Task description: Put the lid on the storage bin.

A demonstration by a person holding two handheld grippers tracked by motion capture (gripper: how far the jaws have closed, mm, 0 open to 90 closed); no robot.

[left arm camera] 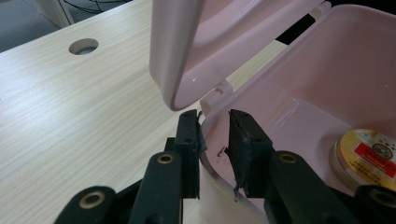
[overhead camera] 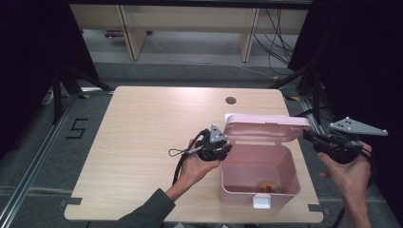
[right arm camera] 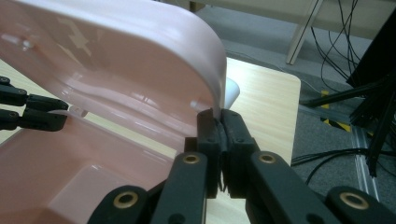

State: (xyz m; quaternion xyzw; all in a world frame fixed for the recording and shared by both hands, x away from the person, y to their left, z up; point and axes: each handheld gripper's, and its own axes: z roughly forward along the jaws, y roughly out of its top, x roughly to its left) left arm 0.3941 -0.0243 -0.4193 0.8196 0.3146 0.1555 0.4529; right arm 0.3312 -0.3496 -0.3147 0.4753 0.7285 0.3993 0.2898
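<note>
Box (overhead camera: 259, 171): pink, at the table's (overhead camera: 142, 142) near right corner, standing open.
Lid (overhead camera: 266, 127): raised on its rear hinge, tilted a little forward over the box.
Left gripper (left arm camera: 214, 140): jaws narrow, straddling the box's left wall (left arm camera: 212, 170); outer pad touching, inner pad just off.
Right gripper (right arm camera: 219, 135): jaws pinched on the lid's right edge (right arm camera: 212, 84).
Step, as judged: swing the lid on its hinge while the left steadies the box; keep the pinch at the edge.
Tin (left arm camera: 369, 151): round, gold, on the box floor, clear of both jaws.
Latch (overhead camera: 261, 201): white, at the front wall.
Obstacles: none on the table near; cable hole (overhead camera: 230, 100) well apart.
</note>
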